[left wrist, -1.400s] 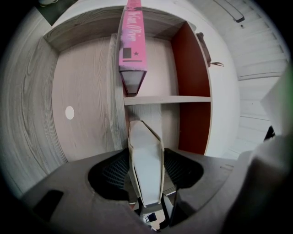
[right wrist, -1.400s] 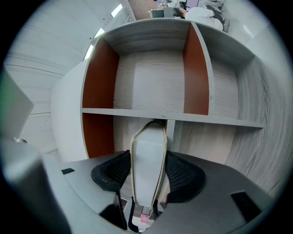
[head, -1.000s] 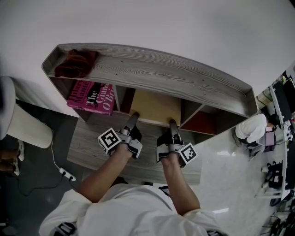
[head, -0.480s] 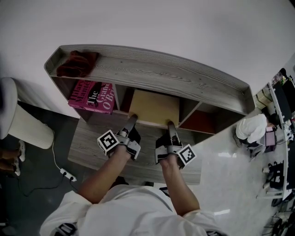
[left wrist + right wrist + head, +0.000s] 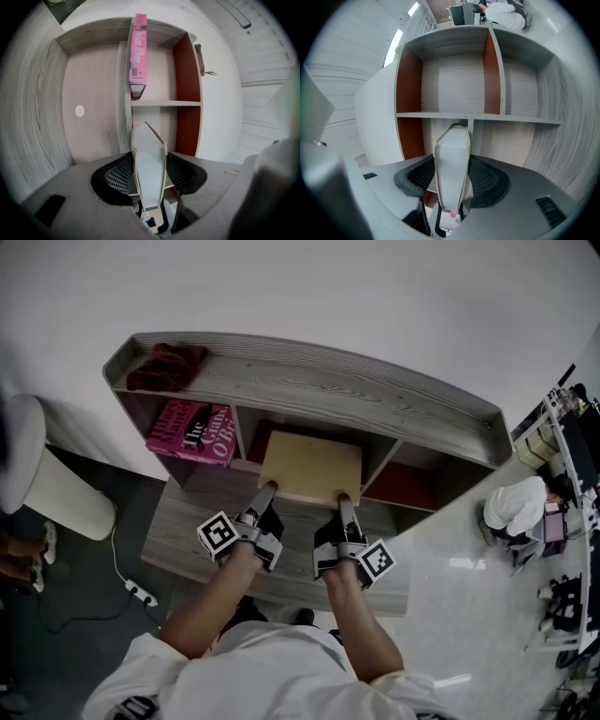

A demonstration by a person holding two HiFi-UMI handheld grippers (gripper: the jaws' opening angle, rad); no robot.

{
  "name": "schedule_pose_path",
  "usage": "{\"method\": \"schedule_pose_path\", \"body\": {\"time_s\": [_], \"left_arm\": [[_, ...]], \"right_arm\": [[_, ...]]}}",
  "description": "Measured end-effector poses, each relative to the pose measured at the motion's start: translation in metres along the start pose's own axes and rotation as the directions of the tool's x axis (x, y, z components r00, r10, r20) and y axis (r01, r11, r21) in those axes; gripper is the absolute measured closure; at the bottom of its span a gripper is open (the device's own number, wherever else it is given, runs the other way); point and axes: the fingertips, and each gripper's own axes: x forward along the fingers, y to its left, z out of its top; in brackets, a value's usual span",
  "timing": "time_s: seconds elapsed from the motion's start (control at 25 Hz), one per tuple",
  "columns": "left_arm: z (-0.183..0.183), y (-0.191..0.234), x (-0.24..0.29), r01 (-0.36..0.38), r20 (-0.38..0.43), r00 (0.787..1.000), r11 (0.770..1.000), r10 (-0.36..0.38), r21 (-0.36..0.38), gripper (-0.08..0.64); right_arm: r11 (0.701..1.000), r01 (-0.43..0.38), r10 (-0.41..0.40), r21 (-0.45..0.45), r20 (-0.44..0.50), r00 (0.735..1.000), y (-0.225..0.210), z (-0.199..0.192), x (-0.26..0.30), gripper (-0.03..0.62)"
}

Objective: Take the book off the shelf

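The left gripper [image 5: 265, 488] and the right gripper [image 5: 343, 498] are side by side, near the person's body and above the low front board of the shelf [image 5: 328, 390]. Each gripper pinches the near edge of the tan book [image 5: 311, 465], one close to each near corner; in both gripper views the pads press on the book from both sides.

The book lies nearly flat, its broad face up. Its wider side runs left to right, and its far edge points into the middle compartment, just at the mouth under the top board. The left and right edges of the book come close to the two dividers, so there is little room sideways; toward the person the way is open.

Farther left, in the next compartment, is a pink book [image 5: 192, 432]. A dark red cloth [image 5: 167, 367] lies on the top board, at its left end.
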Motion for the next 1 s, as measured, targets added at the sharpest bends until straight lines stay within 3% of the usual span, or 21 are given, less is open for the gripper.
{"method": "schedule_pose_path", "body": {"time_s": [0.48, 1.0], "left_arm": [[-0.016, -0.008, -0.031, 0.03, 0.102, 0.994, 0.999, -0.032, 0.02, 0.342], [-0.038, -0.028, -0.085, 0.067, 0.093, 0.993, 0.998, -0.067, 0.005, 0.342]], "right_arm": [[0.999, -0.038, 0.039, 0.01, -0.051, 0.998, 0.004, -0.007, -0.028, 0.365], [0.997, -0.068, 0.066, -0.036, -0.051, 0.997, 0.025, -0.027, -0.078, 0.365]]}}
